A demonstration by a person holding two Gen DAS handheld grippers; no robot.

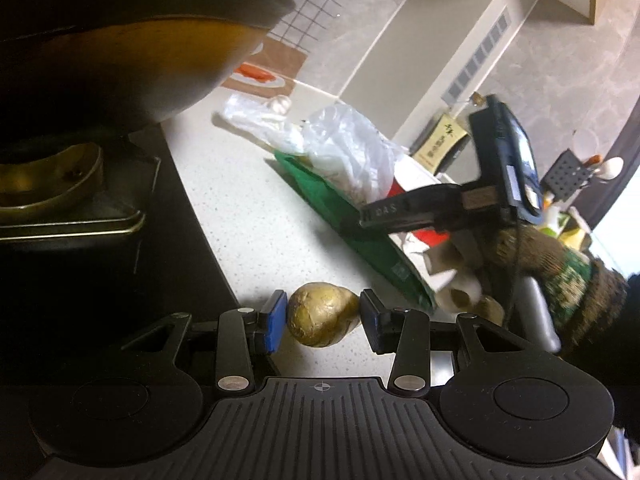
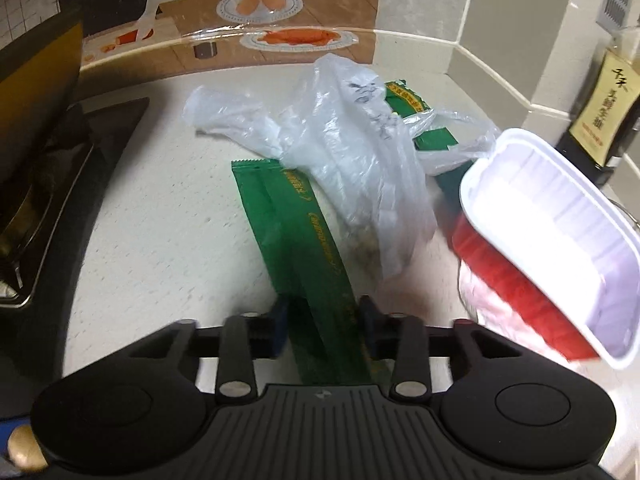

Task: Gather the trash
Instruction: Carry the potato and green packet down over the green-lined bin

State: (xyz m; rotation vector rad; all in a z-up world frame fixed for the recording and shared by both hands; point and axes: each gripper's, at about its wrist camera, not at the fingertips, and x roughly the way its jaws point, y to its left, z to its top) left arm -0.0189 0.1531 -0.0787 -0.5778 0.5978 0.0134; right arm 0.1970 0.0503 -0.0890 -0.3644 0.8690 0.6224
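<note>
My left gripper (image 1: 324, 322) has its blue-padded fingers on either side of a crumpled gold foil ball (image 1: 320, 320) on the white counter (image 1: 240, 220); the pads touch or nearly touch it. My right gripper (image 2: 324, 326) straddles a long green wrapper (image 2: 304, 248) lying flat on the counter; its jaws stand apart. A clear plastic bag (image 2: 344, 140) lies across the wrapper. A red and white plastic tub (image 2: 540, 240) is tilted at the right. In the left wrist view the right gripper (image 1: 404, 212) hovers over the green wrapper (image 1: 344, 216) and plastic bag (image 1: 344, 148).
A black stove (image 1: 120, 260) with a dark wok (image 1: 120, 40) is at the left. A tiled backsplash with food pictures (image 2: 280, 20) runs behind. A dark bottle with a gold label (image 2: 604, 112) stands at the right. Paper scraps and cardboard rolls (image 1: 452, 280) lie beside the wrapper.
</note>
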